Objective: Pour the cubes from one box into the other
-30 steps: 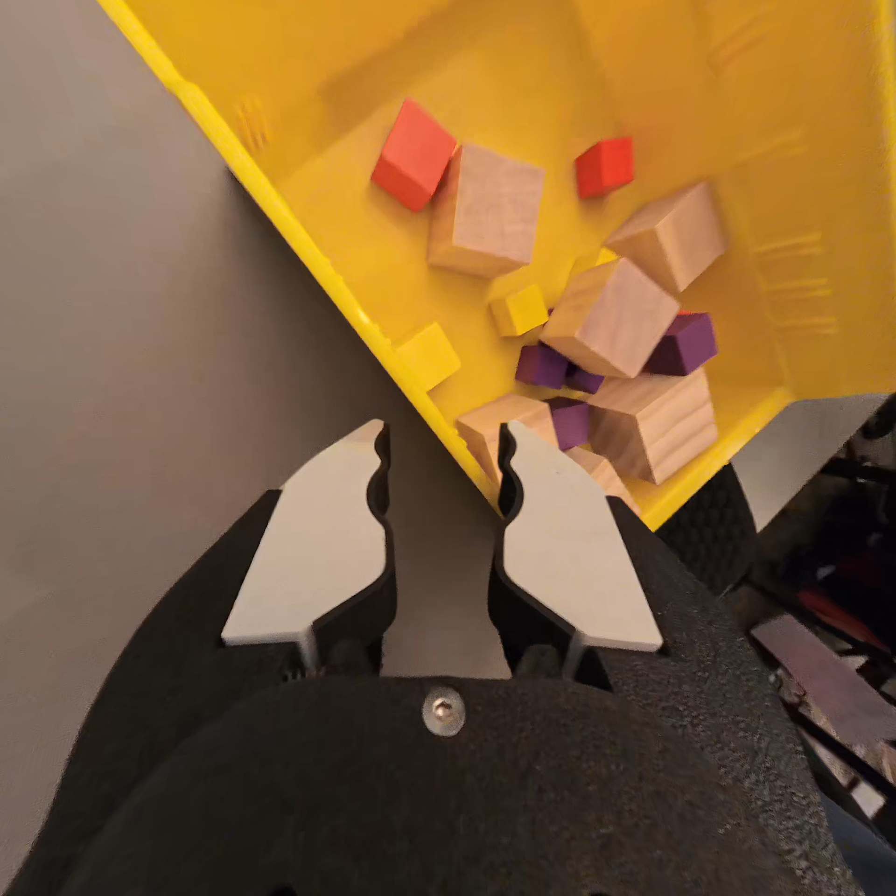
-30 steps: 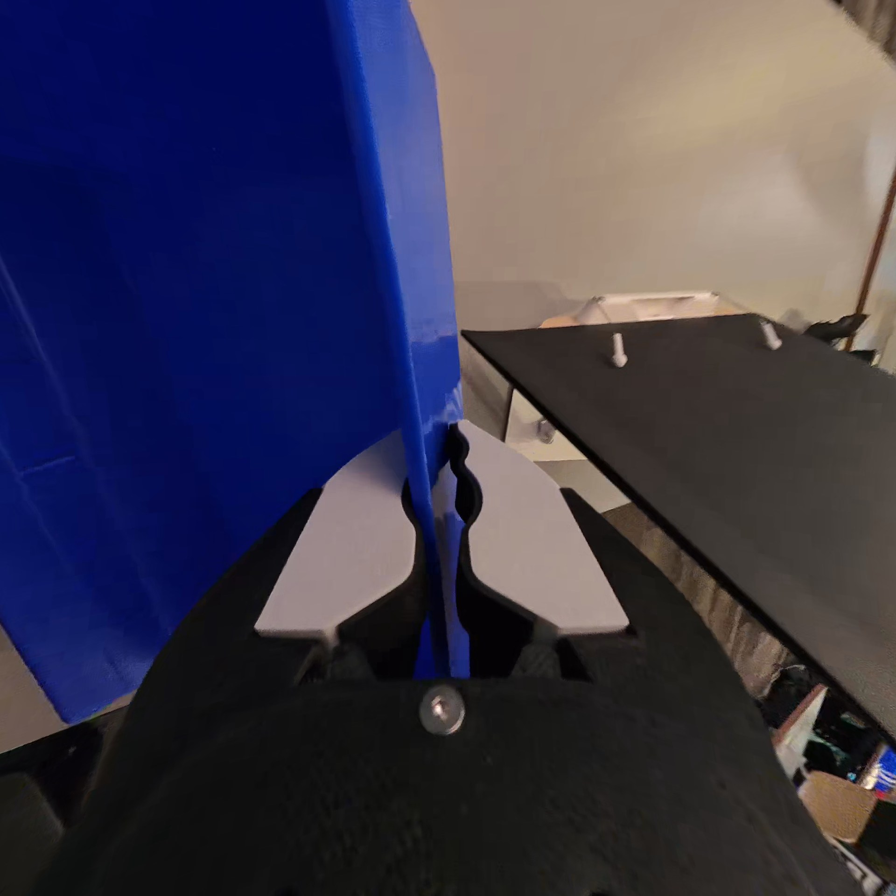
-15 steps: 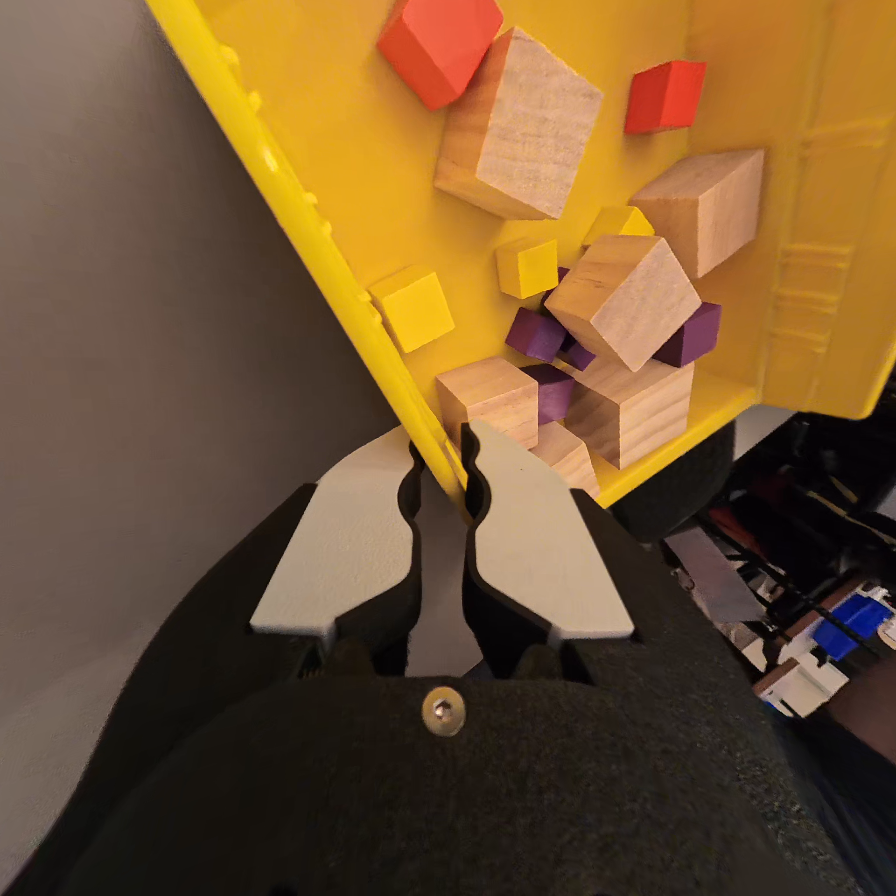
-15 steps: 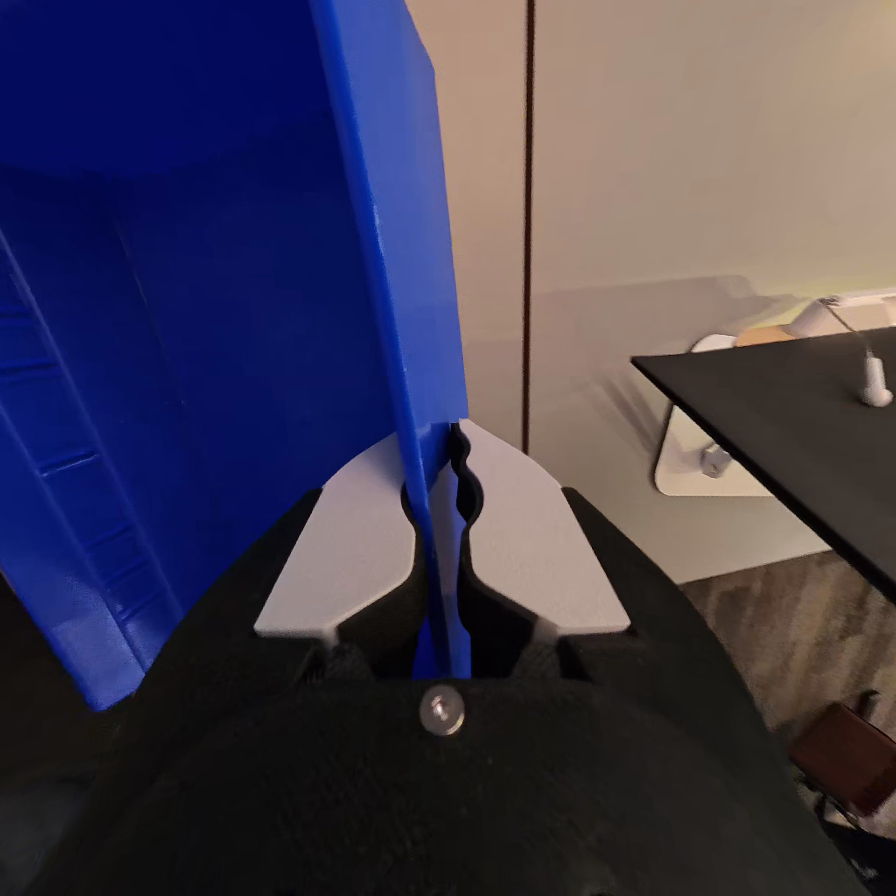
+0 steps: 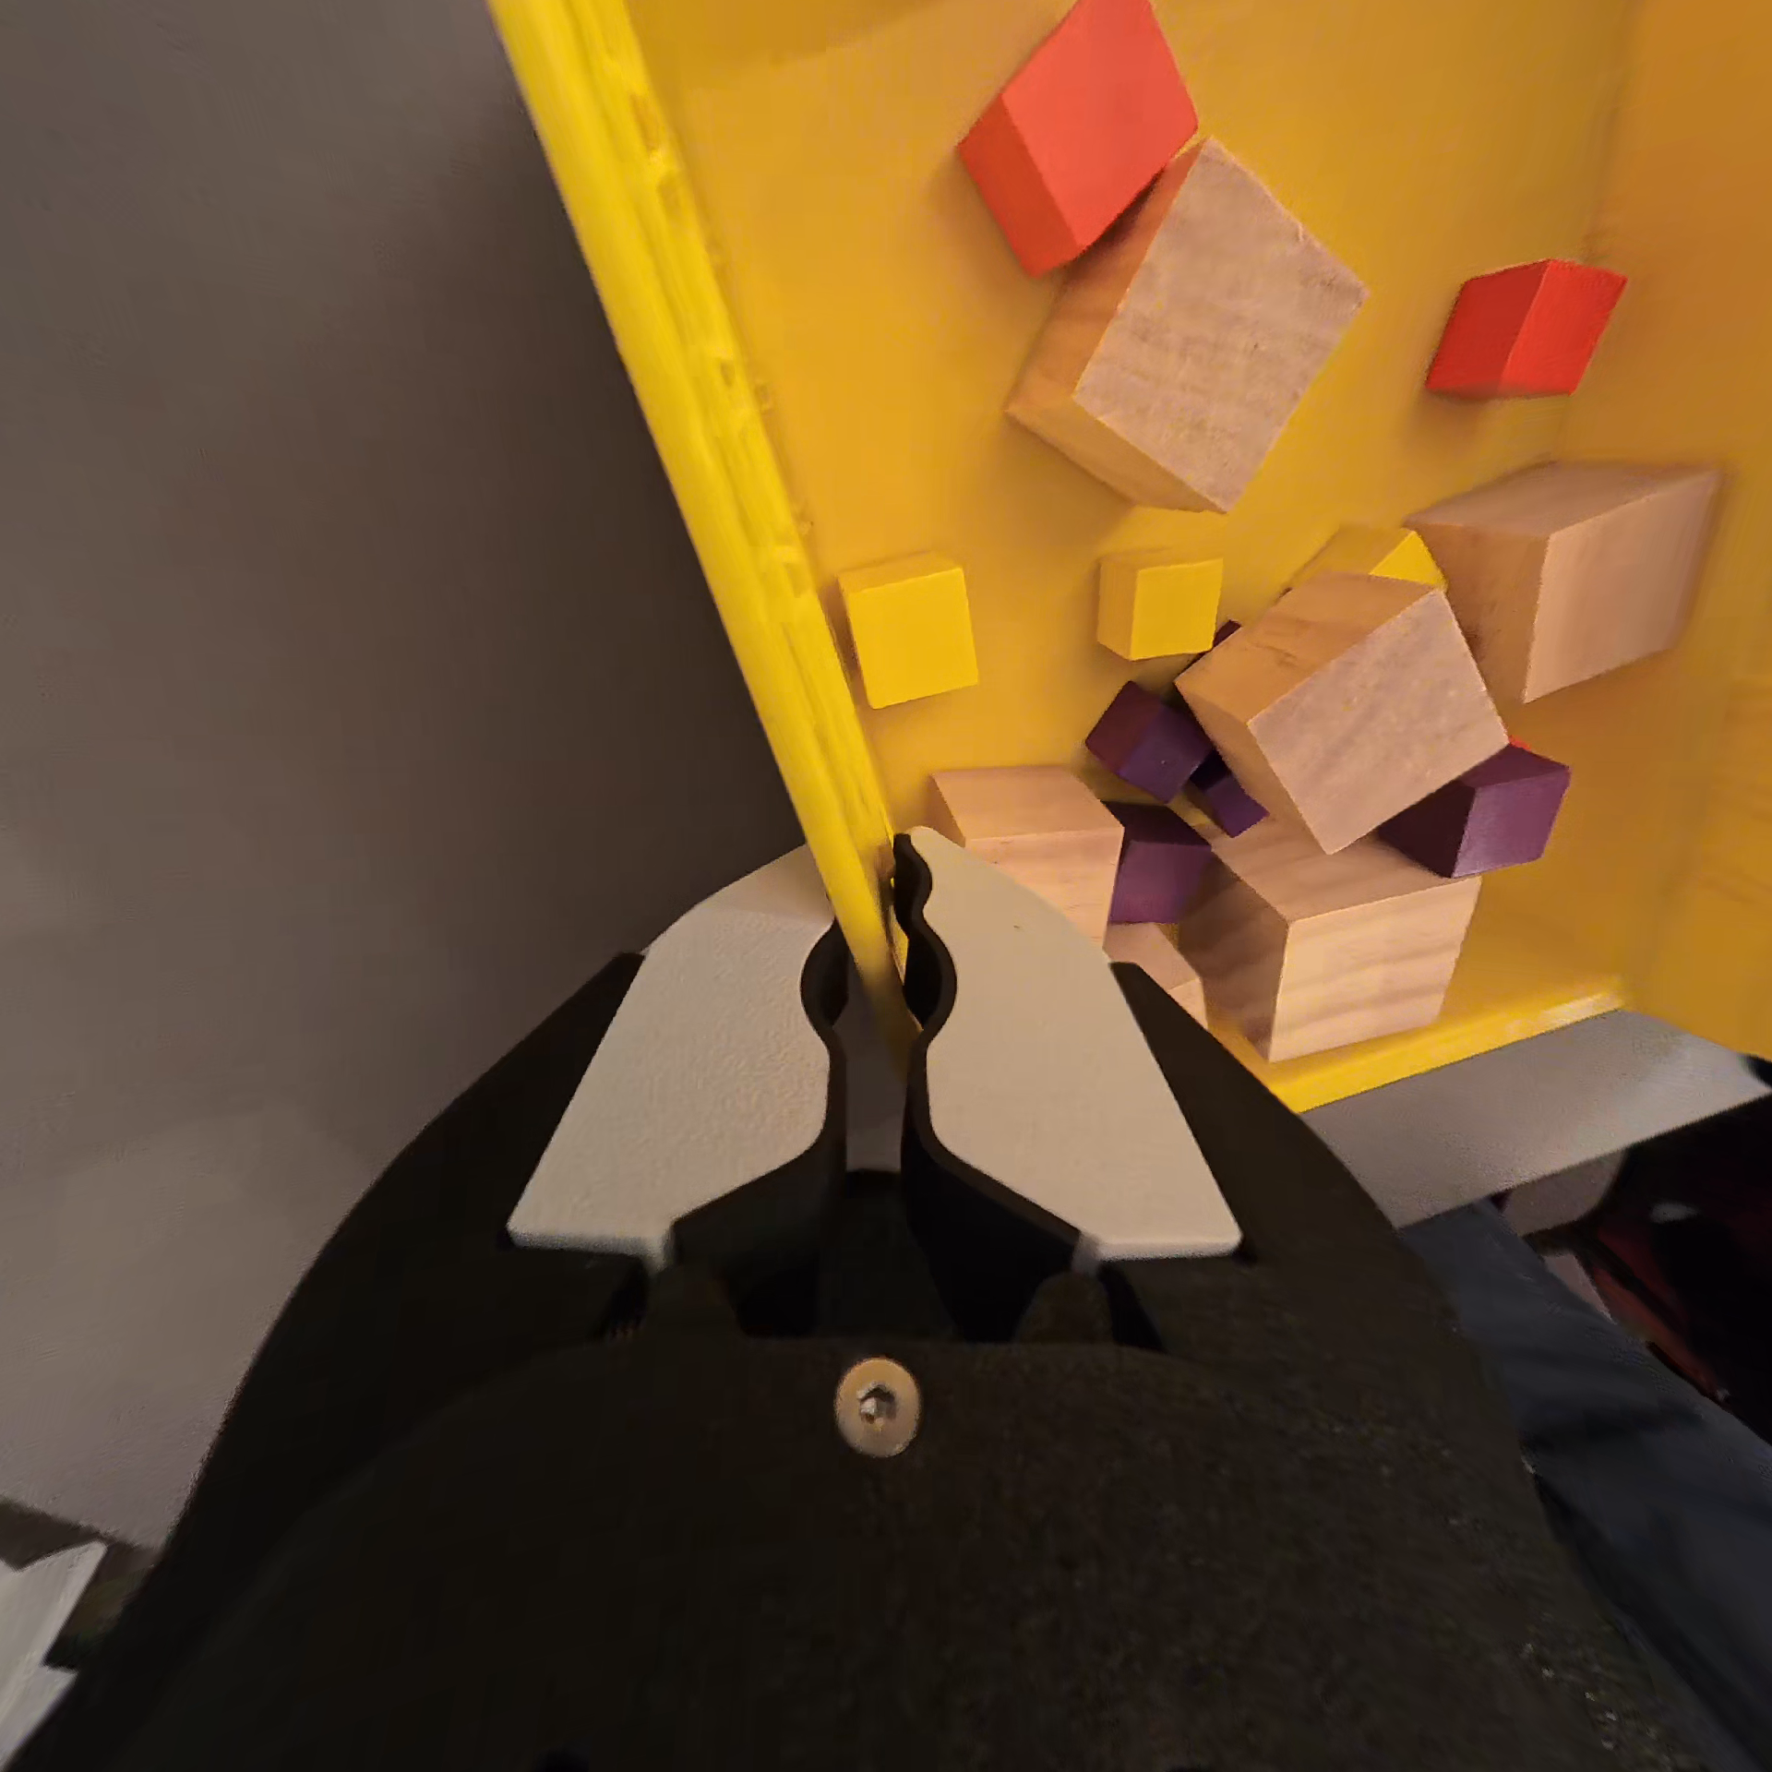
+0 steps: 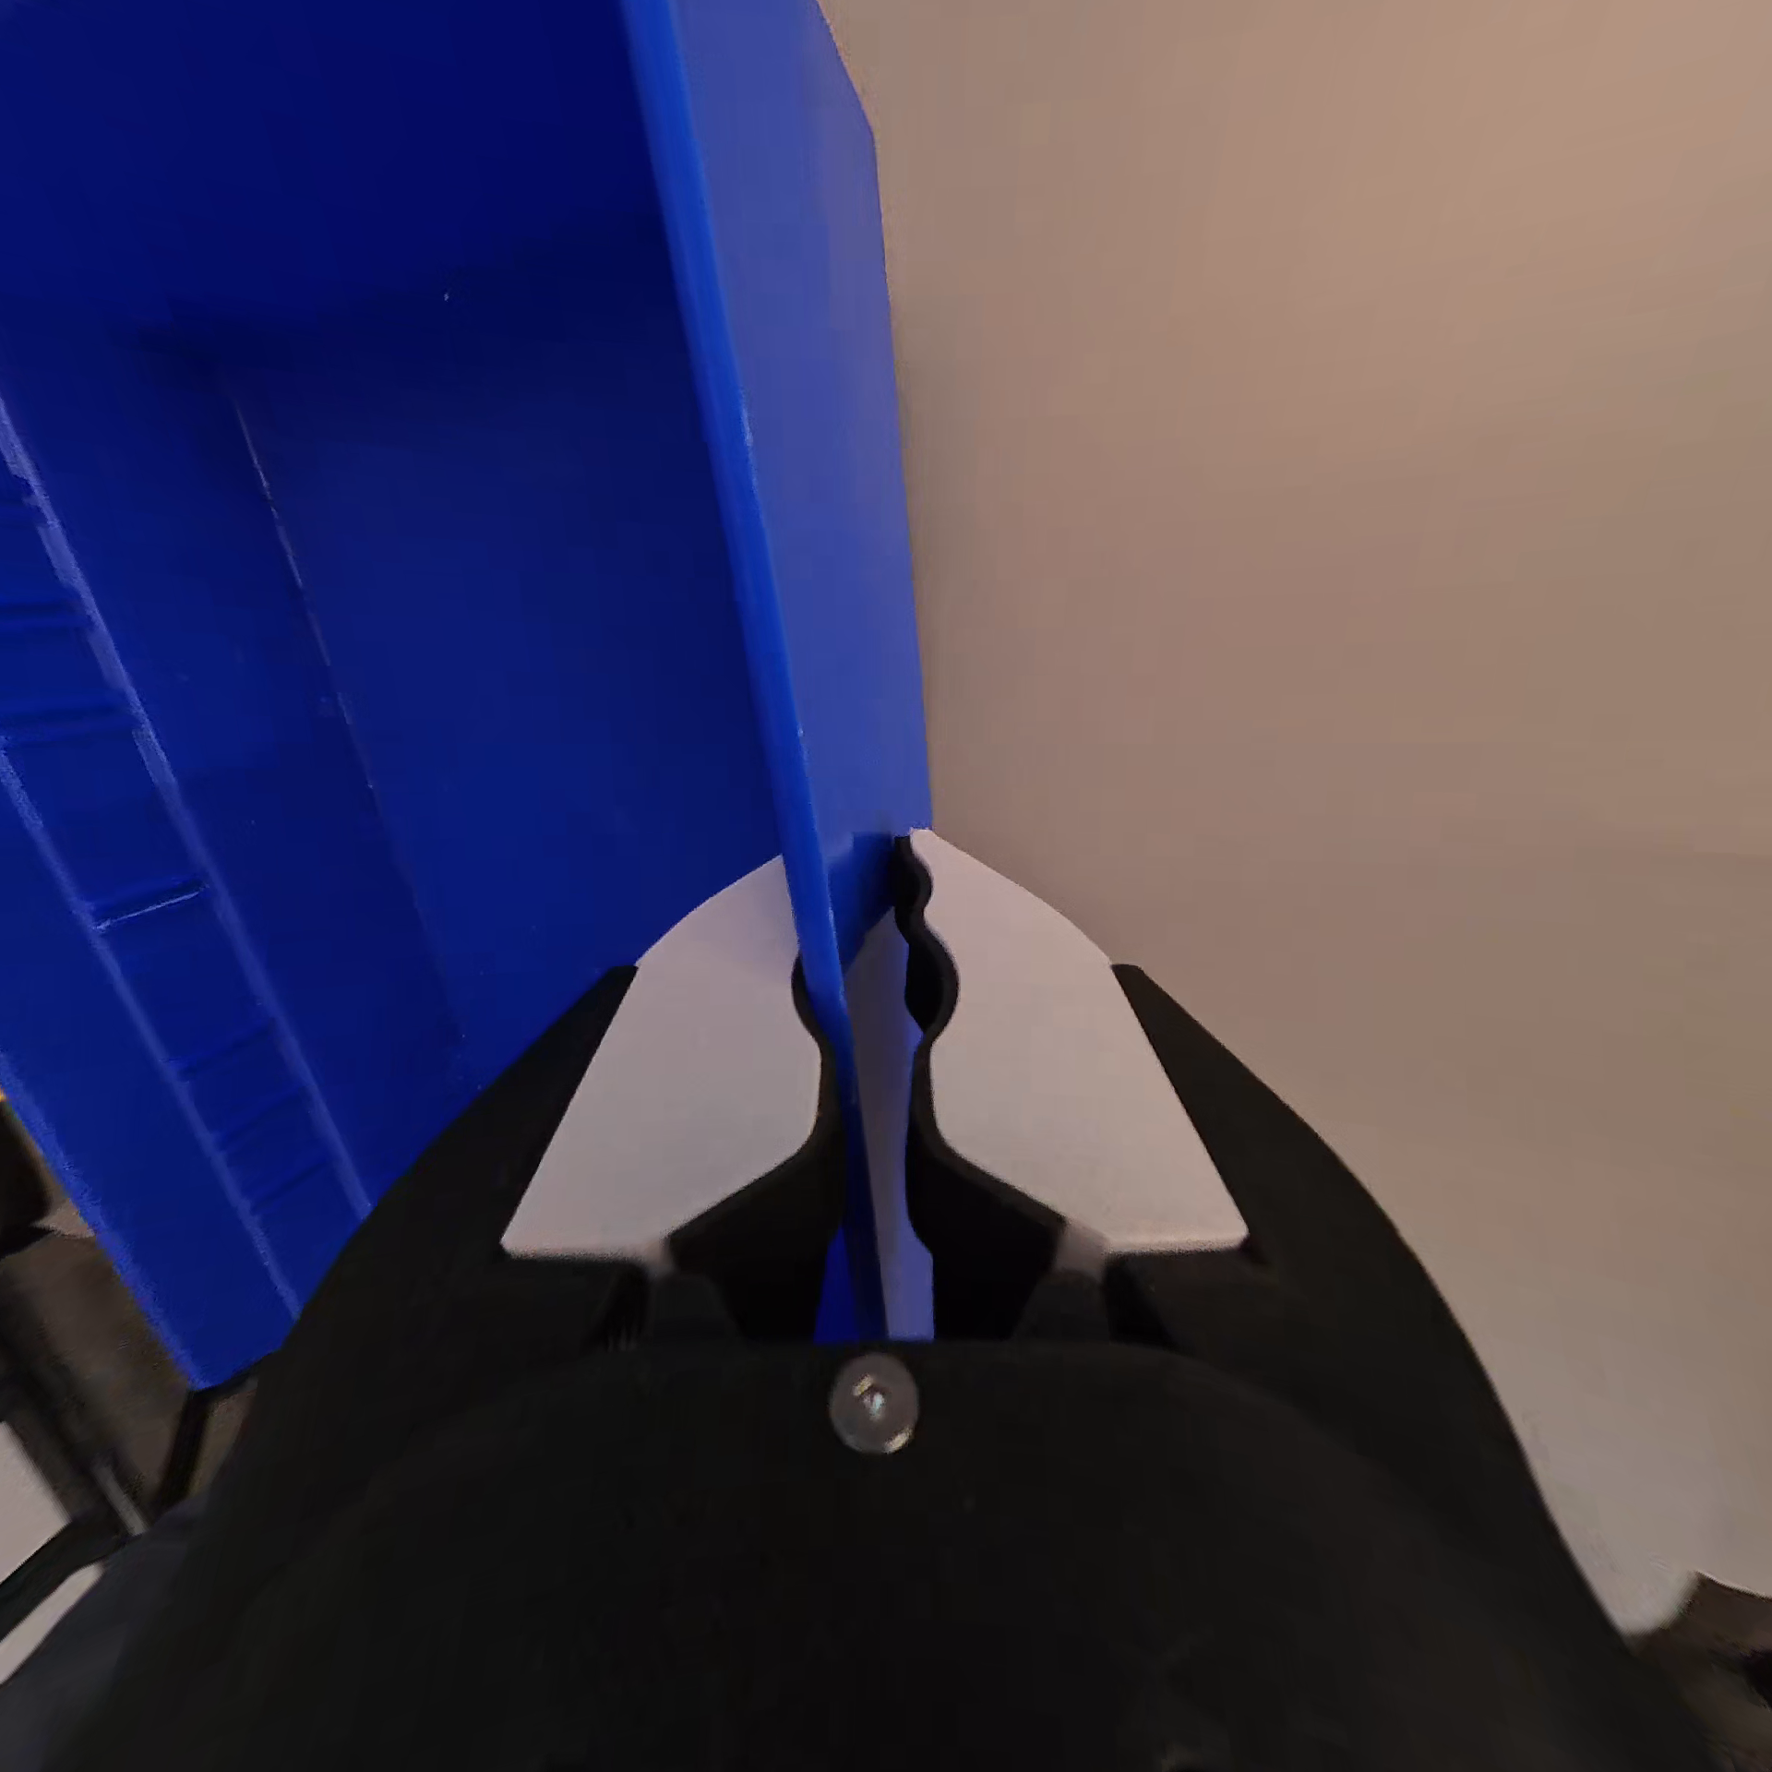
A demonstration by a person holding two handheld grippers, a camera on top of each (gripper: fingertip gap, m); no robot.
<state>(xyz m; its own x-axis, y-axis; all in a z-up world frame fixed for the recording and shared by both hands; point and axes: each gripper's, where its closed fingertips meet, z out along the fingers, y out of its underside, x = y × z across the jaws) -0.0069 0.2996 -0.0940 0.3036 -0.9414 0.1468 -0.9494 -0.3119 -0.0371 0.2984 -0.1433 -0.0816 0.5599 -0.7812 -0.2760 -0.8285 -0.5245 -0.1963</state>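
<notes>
In my two tongs: one plastic box each, both gripped by a side wall.
My left tongs (image 5: 877,944) clamp the yellow plastic box (image 5: 757,460), which holds wooden, red, yellow and purple cubes (image 5: 1333,710); my right tongs (image 6: 863,944) clamp the blue plastic box (image 6: 537,537).

Left wrist view: plain grey wall (image 5: 288,575) fills the left half of the frame, evenly dim; a pale grey ledge or tabletop edge (image 5: 1534,1103) runs at right centre, dark blurred clutter below it at lower right. Right wrist view: beige wall (image 6: 1342,575) fills the right half, warmer toward upper right; dark floor strip (image 6: 1726,1620) at lower right corner.
</notes>
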